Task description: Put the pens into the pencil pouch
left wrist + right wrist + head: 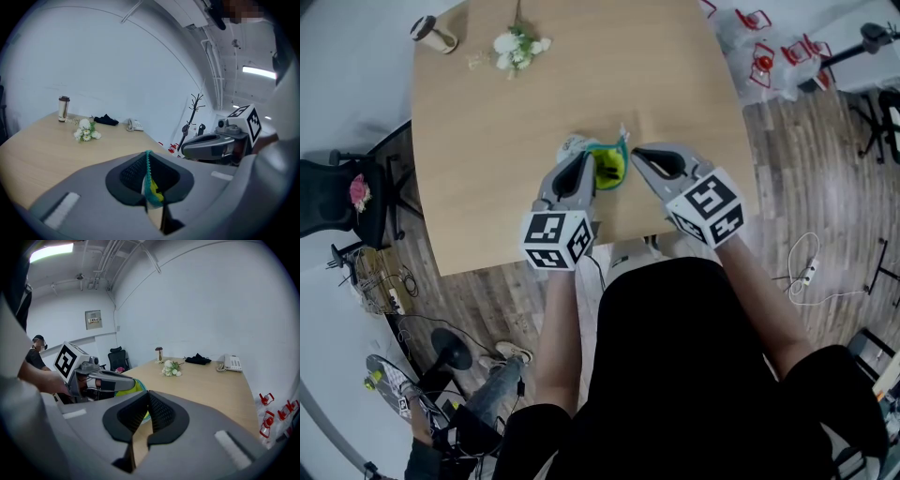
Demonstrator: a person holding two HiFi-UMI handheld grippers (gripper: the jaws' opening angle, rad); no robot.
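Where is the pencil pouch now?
The pouch is mid-frame in the head view, by the table's near edge, between the right gripper and the left gripper, which pinches its teal zipper edge.

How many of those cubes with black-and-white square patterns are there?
2. One cube sits on the left gripper; the other sits on the right gripper, beside it. None seems hidden.

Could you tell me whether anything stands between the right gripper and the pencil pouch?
Nothing visible does. The right gripper sits shut just beside the pouch, whose zipper edge the left gripper pinches.
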